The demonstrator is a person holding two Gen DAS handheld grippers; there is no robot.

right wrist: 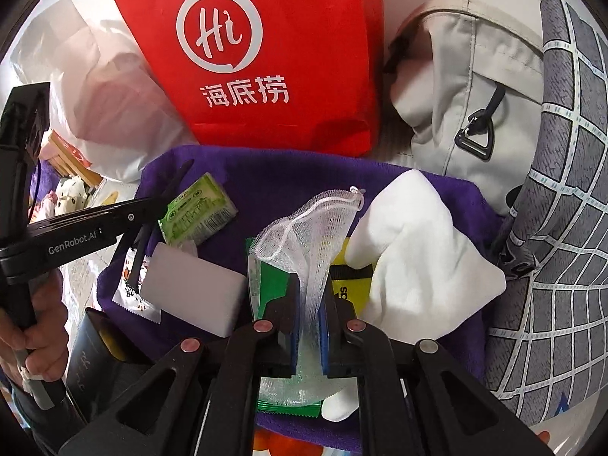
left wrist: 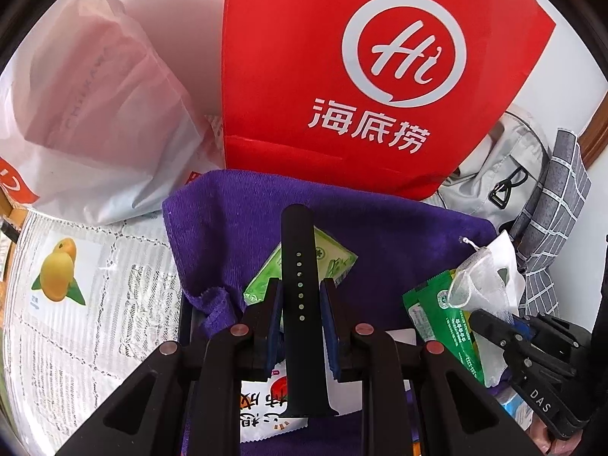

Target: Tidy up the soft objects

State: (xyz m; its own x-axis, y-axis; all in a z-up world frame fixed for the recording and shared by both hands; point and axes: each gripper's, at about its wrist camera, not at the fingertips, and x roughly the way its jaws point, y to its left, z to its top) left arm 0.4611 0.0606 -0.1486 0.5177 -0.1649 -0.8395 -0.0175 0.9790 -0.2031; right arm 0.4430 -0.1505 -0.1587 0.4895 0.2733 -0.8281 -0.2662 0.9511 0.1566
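My left gripper (left wrist: 301,298) is shut on a black watch strap (left wrist: 299,262) with a row of holes, which stands up between the blue pads above a purple towel (left wrist: 228,224). A green tissue pack (left wrist: 338,256) lies on the towel behind the strap. In the right wrist view, my right gripper (right wrist: 309,300) is shut on a white mesh pouch (right wrist: 304,231) that hangs over a green sachet (right wrist: 271,277). Beside it lie a white cloth (right wrist: 418,258), a yellow packet (right wrist: 351,288) and a white block (right wrist: 197,292). The left gripper (right wrist: 150,212) reaches in from the left, held by a hand (right wrist: 38,342).
A red paper bag (left wrist: 342,76) stands behind the towel, with a white plastic bag (left wrist: 95,95) to its left. A grey backpack (right wrist: 456,76) and a grey checked cloth (right wrist: 562,190) crowd the right side. A lace table cover with a fruit card (left wrist: 57,273) lies at the left.
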